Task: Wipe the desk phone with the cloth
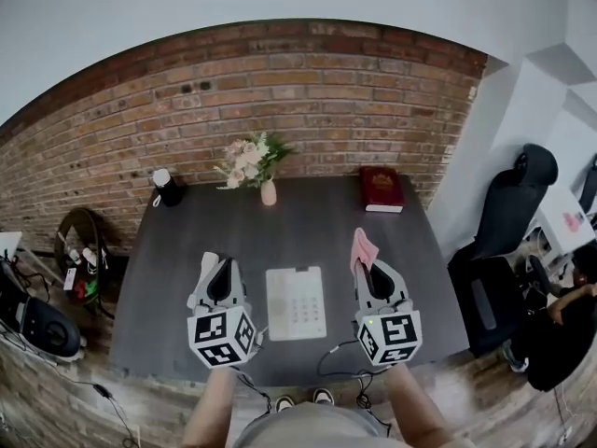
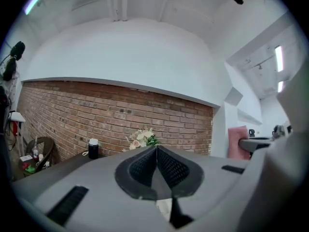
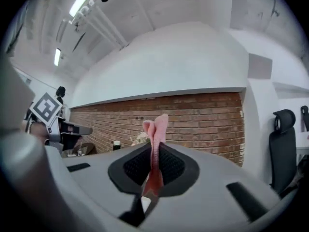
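The right gripper point(image 1: 366, 267) pinched the cloth point(image 1: 362, 247) — the left gripper point(image 1: 219, 267) was clenched. The desk phone point(image 1: 296, 303) lay near the desk's point(image 1: 317, 222) front edge.

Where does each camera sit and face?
Head view: on the head, looking down at the dark grey desk; forearms, left gripper, right gripper show.
Left gripper view: on the left gripper, facing the red brick wall; shut fingers show.
Right gripper view: on the right gripper, same facing; fingers pinch the pink cloth.
All share the pale bouquet.
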The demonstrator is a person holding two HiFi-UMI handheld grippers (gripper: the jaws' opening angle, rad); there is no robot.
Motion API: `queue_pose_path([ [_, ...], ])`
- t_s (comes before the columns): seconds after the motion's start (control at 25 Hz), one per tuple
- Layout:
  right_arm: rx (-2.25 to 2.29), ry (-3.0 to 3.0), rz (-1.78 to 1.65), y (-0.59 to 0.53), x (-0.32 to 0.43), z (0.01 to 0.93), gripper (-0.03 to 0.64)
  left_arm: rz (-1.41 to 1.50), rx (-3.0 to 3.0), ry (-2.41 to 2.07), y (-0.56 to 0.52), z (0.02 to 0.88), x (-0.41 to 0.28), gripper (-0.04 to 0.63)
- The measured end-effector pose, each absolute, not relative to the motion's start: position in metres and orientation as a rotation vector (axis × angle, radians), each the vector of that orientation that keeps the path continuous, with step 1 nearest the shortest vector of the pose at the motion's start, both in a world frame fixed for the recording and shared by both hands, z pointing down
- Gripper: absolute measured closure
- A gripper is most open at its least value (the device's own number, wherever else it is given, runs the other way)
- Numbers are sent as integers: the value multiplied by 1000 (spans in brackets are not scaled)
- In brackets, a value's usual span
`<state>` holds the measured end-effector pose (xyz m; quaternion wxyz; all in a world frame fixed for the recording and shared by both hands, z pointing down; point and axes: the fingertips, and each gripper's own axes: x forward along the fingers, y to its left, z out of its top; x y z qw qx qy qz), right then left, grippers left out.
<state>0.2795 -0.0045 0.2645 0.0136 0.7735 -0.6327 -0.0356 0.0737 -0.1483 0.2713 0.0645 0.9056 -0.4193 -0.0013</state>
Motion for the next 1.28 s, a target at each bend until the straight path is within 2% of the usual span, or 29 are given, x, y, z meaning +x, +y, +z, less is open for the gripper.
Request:
queue_pose_path([
  [0.4, 2498, -1813, -119, 9, 288, 265, 598, 33, 2723, -1209, -133, 286, 81, 591],
  [1.28, 2515, -1854, -31, 7, 295, 272, 598, 83, 2698, -1229, -129, 299, 82, 591],
])
